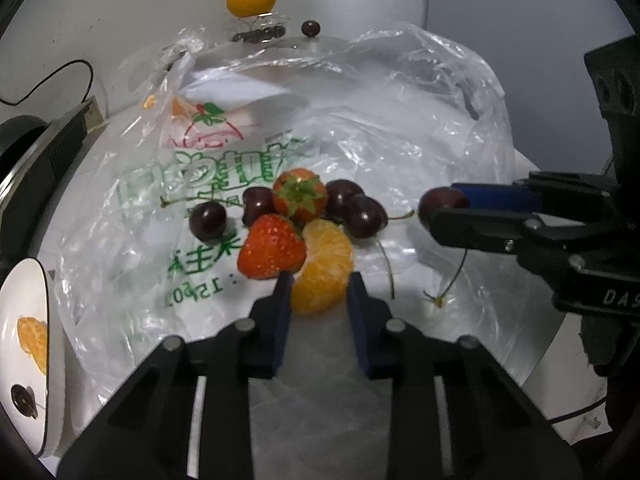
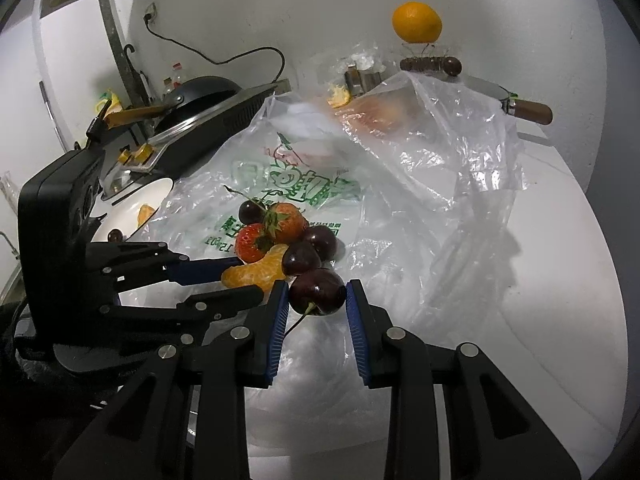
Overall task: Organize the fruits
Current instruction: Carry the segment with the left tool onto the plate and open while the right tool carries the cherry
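- Left wrist view: my left gripper (image 1: 318, 284) had its jaws drawn in against the peeled tangerine piece (image 1: 325, 266), one pad on each flank, so I read it as gripped, though the fruit had not left the plastic bag (image 1: 360, 120).
- Same view: my right gripper (image 1: 440, 210) reached in from the far side of the fruit pile (image 1: 296, 216), jaws pinched on a dark cherry (image 1: 442, 200), its stem trailing below.
- The pile sat on the bag: two strawberries (image 1: 298, 196), about four loose cherries (image 1: 208, 220) and the tangerine piece at its near edge.
- The white plate (image 1: 52, 360), left of the pile, already held one tangerine piece and one cherry.
- Right wrist view: the right jaws stood nearly closed with the cherry (image 2: 318, 292) clamped between the blue pads (image 2: 280, 320), just on my side of the pile (image 2: 280, 236).
- The left gripper (image 2: 244, 282) came in from the plate (image 2: 120, 220) side, its fingers on the tangerine piece (image 2: 254, 272).
- A whole orange (image 2: 417, 22) stood on a stand well behind the pile.
- My judgement: sorting had only begun; two pieces plated, two in hand, strawberries and several cherries left.
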Demonstrator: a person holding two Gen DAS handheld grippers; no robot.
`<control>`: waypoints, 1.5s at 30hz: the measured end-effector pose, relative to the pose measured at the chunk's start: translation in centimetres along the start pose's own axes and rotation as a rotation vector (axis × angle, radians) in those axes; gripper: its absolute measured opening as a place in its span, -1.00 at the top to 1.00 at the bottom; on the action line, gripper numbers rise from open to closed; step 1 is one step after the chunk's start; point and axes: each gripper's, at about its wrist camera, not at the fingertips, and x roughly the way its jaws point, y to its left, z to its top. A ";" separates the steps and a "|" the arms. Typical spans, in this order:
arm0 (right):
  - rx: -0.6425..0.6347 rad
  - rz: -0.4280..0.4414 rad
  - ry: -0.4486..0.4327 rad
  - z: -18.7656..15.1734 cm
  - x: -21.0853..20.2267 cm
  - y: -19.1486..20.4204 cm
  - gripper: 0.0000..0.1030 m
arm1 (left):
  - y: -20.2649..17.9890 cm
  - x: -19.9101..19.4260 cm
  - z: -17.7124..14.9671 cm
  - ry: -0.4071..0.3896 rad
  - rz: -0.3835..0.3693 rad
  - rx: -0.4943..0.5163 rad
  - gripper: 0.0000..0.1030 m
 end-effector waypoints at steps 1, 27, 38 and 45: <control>-0.001 -0.001 -0.003 0.0 -0.1 0.0 0.39 | -0.1 -0.2 0.0 -0.002 -0.001 0.003 0.47; -0.081 -0.015 -0.064 1.4 -2.4 5.3 0.39 | 1.0 -8.1 -1.9 -0.131 -0.002 -0.007 0.48; -0.118 -0.040 -0.078 2.6 -1.8 8.5 0.39 | 4.2 -11.0 -3.4 -0.176 0.007 -0.044 0.48; -0.149 -0.054 -0.100 3.9 -0.9 10.6 0.39 | 6.7 -12.8 -4.5 -0.206 0.021 -0.083 0.48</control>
